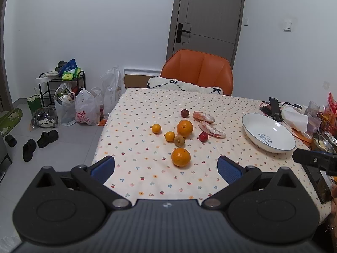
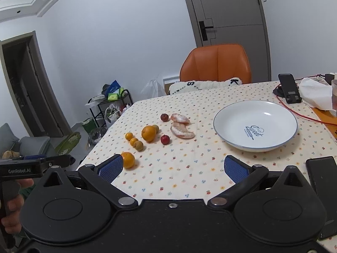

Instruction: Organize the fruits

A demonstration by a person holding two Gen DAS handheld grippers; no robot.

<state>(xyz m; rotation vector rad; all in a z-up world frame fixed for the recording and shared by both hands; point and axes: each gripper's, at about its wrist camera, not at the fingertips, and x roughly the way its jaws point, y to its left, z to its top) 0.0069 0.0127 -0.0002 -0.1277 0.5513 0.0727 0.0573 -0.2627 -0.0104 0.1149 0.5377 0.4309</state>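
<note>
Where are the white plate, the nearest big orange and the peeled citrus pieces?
white plate (image 2: 229,107): right wrist view, bare inner wall.
nearest big orange (image 1: 181,157): left wrist view, middle.
peeled citrus pieces (image 1: 211,129): left wrist view, nearer piece.

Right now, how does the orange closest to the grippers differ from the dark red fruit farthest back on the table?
The near orange is bright orange; the far red fruit is dark maroon. The near orange is clearly larger. The near orange sits alone at the front of the group; the far red fruit lies just left of a peeled segment. Both are round, rest on the tablecloth, and are outside the plate.
</note>
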